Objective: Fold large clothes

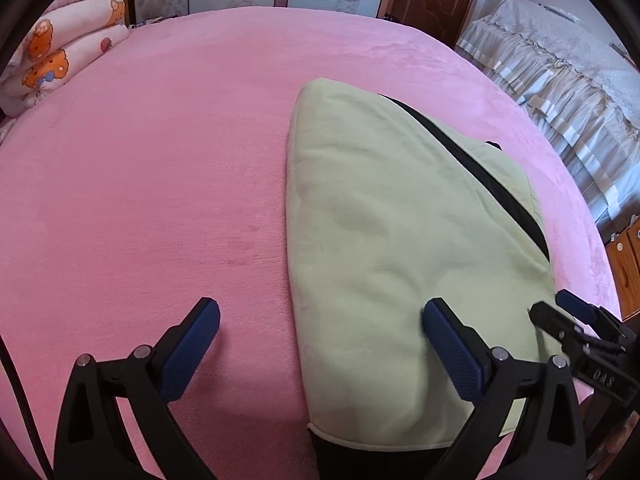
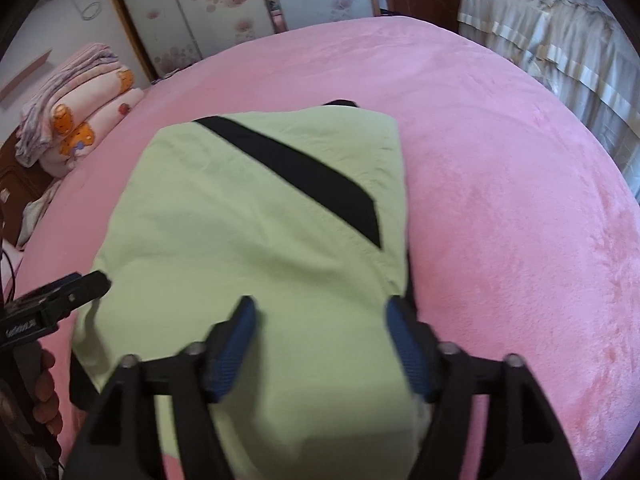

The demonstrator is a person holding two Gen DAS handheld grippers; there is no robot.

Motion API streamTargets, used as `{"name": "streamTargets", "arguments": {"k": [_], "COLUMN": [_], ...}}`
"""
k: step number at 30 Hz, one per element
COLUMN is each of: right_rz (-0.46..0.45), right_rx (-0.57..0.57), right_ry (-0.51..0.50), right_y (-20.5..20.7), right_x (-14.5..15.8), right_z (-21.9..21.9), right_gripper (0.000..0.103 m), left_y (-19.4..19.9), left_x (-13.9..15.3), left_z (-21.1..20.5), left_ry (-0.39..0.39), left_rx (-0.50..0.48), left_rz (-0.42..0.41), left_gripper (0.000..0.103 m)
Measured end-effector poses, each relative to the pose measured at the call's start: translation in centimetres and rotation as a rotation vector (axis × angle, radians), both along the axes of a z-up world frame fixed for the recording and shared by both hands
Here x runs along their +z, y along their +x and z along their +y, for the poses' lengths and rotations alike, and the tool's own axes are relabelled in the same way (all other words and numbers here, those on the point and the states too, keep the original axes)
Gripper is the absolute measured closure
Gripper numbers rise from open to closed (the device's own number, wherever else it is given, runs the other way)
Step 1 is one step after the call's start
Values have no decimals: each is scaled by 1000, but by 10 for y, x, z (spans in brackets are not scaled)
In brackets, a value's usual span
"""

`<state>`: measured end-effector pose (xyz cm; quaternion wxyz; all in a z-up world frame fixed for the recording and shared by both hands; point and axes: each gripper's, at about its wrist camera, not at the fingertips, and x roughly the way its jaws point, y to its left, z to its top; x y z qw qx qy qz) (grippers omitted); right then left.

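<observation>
A pale green garment [image 1: 392, 240] with a black diagonal stripe lies folded on the pink bed [image 1: 160, 160]. My left gripper [image 1: 320, 312] stands wide open over the garment's left edge, one finger above the pink sheet, the other above the green cloth, nothing pinched. In the right wrist view the same garment [image 2: 248, 220] fills the middle. My right gripper [image 2: 320, 312] is open above its near right part, its blue pads apart with cloth lying under them. The right gripper's tip shows at the left view's right edge, and the left gripper's tip at the right view's left edge.
Folded cartoon-print blankets [image 1: 60, 64] are stacked at the bed's far left. A lace-covered piece of furniture [image 1: 560, 80] stands to the right of the bed. Wardrobe doors and a brown door line the far wall. A person's hand [image 2: 44, 392] shows at lower left.
</observation>
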<state>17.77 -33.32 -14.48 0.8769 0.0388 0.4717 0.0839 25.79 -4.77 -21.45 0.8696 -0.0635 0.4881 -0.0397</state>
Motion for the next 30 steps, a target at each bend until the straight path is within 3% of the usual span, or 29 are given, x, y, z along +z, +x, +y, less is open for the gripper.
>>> {"name": "streamTargets", "arguments": {"k": [3,7,14,18,23,26,30], "right_rz": [6,40,27,57,86,124,164], "right_rx": [18,-18,-134,-142,-155,-150,-113], "right_ry": [-51,12,42,22,109,163,172], "right_y": [-8,-22,-59,-64,-56,-46,-30], "right_x": [1,4,23,33,42,41,33], "right_z": [13,10,-11,-26,-58,-72,-78], "right_gripper": [18,17,17,17,17,17,17], "left_y": [-5,-22,-51,-60,-49,-36,-20], "left_x": [4,11,17,33,45,38,24], "left_z": [2,7,5,8,15,17,22], "left_ry": [-18,-81,-33,-24,-126,-195,-227], "left_rx": [-17,-48,-144,-154,-146,-165,-138], "left_rz": [-5,-13,34,13,18,65,104], "left_gripper": [2,2,2,2,2,2,2]}}
